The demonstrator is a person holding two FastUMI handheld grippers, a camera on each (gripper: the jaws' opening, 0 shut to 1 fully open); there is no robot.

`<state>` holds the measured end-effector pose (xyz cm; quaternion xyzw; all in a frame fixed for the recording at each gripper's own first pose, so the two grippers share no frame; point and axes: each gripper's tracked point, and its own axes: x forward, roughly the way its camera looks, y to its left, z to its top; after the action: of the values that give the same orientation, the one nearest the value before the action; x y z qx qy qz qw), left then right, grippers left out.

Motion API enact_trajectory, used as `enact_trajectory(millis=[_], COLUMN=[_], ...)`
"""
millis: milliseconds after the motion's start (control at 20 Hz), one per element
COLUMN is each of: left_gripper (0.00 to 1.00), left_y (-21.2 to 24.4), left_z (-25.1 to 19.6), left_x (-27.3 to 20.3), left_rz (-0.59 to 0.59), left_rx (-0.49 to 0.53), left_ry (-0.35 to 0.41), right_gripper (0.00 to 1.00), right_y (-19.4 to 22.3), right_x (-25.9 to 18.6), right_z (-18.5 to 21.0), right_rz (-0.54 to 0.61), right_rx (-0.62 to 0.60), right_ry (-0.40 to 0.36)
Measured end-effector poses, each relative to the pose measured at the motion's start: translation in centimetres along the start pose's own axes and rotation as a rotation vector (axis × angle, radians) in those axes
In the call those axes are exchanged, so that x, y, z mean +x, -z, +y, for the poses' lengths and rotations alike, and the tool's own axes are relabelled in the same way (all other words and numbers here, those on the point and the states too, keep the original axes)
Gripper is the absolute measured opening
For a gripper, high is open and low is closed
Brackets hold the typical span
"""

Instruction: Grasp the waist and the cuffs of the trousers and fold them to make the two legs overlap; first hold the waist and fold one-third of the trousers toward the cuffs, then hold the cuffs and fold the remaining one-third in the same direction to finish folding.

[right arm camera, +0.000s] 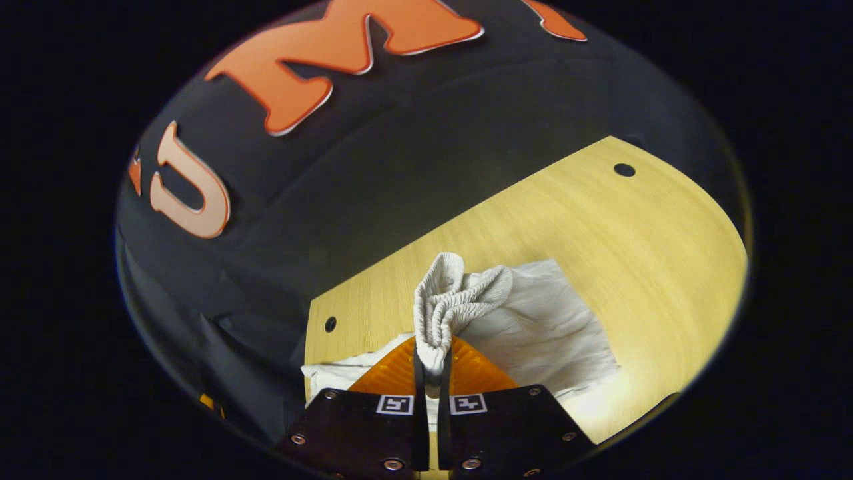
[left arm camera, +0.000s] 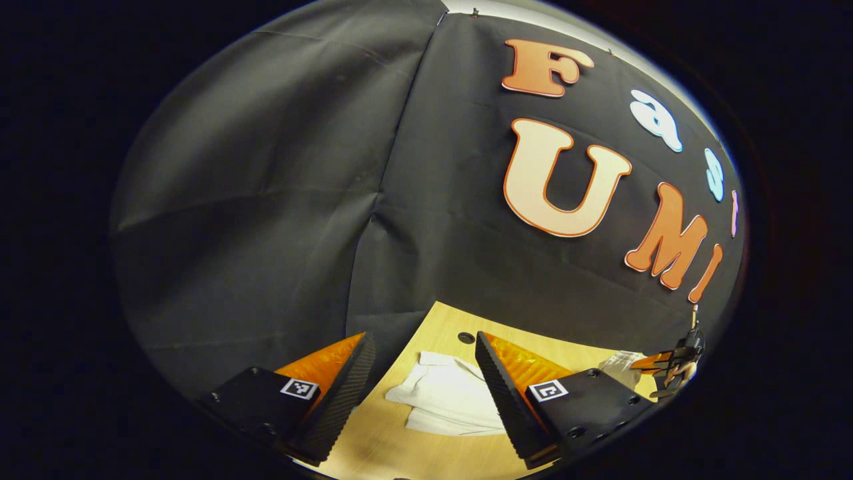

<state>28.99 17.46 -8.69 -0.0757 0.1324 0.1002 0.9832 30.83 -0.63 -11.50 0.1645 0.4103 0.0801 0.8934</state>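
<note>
The white trousers (left arm camera: 446, 397) lie on the wooden table (left arm camera: 373, 440), below and between my left gripper's fingers. My left gripper (left arm camera: 424, 341) hovers above them, open, with nothing in it. In the right gripper view, my right gripper (right arm camera: 432, 355) is shut on the bunched elastic waistband (right arm camera: 443, 300), which is lifted off the table. The rest of the trousers (right arm camera: 546, 327) trails down flat onto the wood behind it. In the left gripper view, the right gripper (left arm camera: 670, 367) appears small at the far right, with a piece of white cloth (left arm camera: 620, 365) next to it.
The black cloth wall (left arm camera: 266, 233) rises close behind the table's back edge. The tabletop (right arm camera: 653, 267) has small round holes (right arm camera: 624, 169) near its corners. Bare wood stretches to the right of the trousers in the right gripper view.
</note>
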Motion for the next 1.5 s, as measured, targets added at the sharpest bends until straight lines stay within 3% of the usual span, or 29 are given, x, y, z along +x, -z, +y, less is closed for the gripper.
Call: enact_trajectory(millis=[50, 100, 350, 400, 550, 650, 700, 850, 900, 1000, 1250, 1500], left_gripper=[0.95, 0.99, 0.95, 0.99, 0.99, 0.99, 0.99, 0.99, 0.99, 0.99, 0.98, 1.00], left_y=[0.0, 0.1, 0.7, 0.8, 0.9, 1.0, 1.2, 1.6, 1.5, 1.8, 3.9, 8.5], left_z=[0.5, 1.0, 2.1, 2.4, 2.7, 2.5, 2.5, 1.8, 1.4, 0.8, -0.9, -3.2], left_x=[0.0, -0.1, 0.2, 0.1, 0.1, 0.2, 0.2, 0.2, 0.1, 0.1, -0.2, 0.3], left_rz=[0.004, 0.007, 0.033, 0.035, 0.040, 0.049, 0.054, 0.062, 0.065, 0.075, 0.137, 0.252], left_rx=[0.000, -0.004, -0.022, -0.020, -0.025, -0.036, -0.039, -0.036, -0.038, -0.046, -0.128, -0.313], left_ry=[-0.002, -0.004, -0.010, -0.012, -0.010, -0.002, 0.003, 0.021, 0.027, 0.035, 0.059, 0.074], right_gripper=[0.06, 0.06, 0.07, 0.09, 0.11, 0.18, 0.16, 0.56, 0.80, 0.97, 0.99, 0.98], right_y=[-0.1, 0.0, -0.6, -0.7, -1.0, -0.8, -0.8, -0.9, -0.7, -0.8, -2.9, -4.2], right_x=[-0.1, -0.1, -0.9, -1.0, -1.1, -1.1, -0.9, -2.4, -2.7, -3.1, -7.0, -10.1], right_z=[-0.1, 0.0, -0.4, -0.4, -0.4, -0.4, -0.3, 0.5, 0.9, 0.8, 0.2, -3.0], right_rz=[0.021, 0.039, 0.126, 0.129, 0.142, 0.154, 0.168, 0.191, 0.182, 0.162, 0.073, 0.025], right_rx=[-0.019, -0.036, -0.109, -0.126, -0.150, -0.162, -0.160, -0.150, -0.156, -0.177, -0.156, -0.142], right_ry=[0.005, 0.007, 0.067, 0.075, 0.071, 0.049, 0.033, -0.038, -0.047, -0.043, -0.078, -0.080])
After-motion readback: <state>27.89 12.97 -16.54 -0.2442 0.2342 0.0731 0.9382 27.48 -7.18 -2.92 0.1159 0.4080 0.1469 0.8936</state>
